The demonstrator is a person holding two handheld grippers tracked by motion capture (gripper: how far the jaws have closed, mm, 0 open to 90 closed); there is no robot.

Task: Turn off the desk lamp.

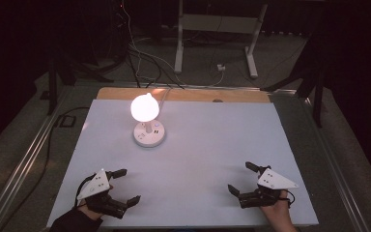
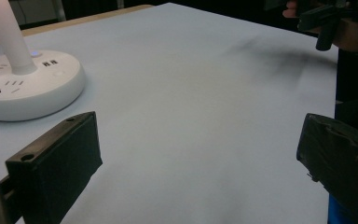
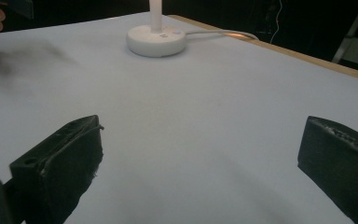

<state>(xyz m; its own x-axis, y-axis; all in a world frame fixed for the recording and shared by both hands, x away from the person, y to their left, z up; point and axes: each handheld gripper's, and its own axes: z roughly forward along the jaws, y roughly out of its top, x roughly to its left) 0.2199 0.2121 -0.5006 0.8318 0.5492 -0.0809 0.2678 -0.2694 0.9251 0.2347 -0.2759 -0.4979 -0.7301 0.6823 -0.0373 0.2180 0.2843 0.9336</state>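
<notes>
White lamp (image 1: 148, 121) glows ahead of us; we hold the left gripper (image 1: 124, 186) and right gripper (image 1: 239, 178) with jaws apart, empty.

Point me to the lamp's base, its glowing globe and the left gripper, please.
lamp base (image 1: 149, 135), high view, on the round white foot's top face.
lamp globe (image 1: 145, 108), high view, middle of the lit shade.
left gripper (image 1: 126, 186), high view, midway between its open jaws.
</notes>
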